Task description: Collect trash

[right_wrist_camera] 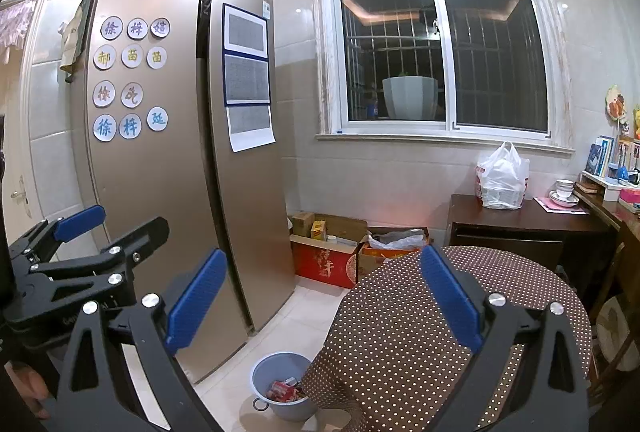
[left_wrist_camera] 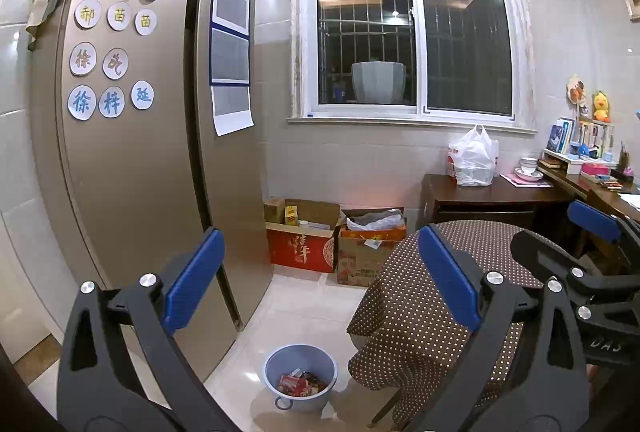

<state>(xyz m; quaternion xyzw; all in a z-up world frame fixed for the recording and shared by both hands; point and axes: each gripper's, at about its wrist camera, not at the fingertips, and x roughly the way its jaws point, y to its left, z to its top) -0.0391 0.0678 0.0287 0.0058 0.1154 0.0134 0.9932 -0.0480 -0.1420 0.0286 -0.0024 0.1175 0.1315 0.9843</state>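
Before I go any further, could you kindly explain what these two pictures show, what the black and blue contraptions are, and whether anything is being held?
There is no robot here: a person carries one pair of hand-held tongs in each hand, each with a wide-angle camera looking forward along its two blue-padded fingers. One picture comes from the left tongs, the other from the right tongs; each view also catches the other pair at its edge. Both pairs are open and hold nothing.

The room is a kitchen with a tall fridge and a dark window. On the floor by the fridge stands a small blue bin with red wrappers already inside, next to a table under a brown dotted cloth. The cloth looks bare where visible. A white plastic bag sits on a wooden sideboard behind.
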